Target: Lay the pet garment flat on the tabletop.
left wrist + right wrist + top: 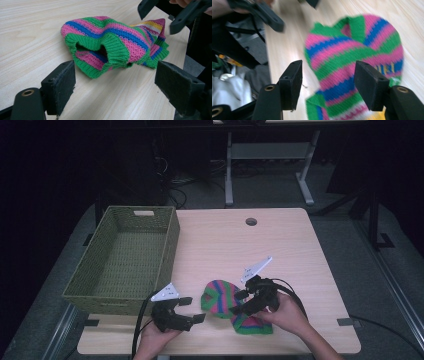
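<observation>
Woven olive-green, the basket [125,257] sits at the far left of the pale wood counter [280,250], well to the left of the striped knit hat [220,297], which we take as our landmark. Just left of the hat, near the counter's front edge, we see the left claw [192,309] held low in a hand [155,340], its jaws spread wide with nothing between them; in the left gripper view the hat's green ribbed opening [110,47] faces those jaws but stays beyond them. The hat itself, banded pink, green and blue, lies crumpled on the counter toward its front. Over the hat's right part hovers the right claw [239,302], also wide open and empty, and in the right gripper view the hat [352,57] lies beyond the parted jaws.
</observation>
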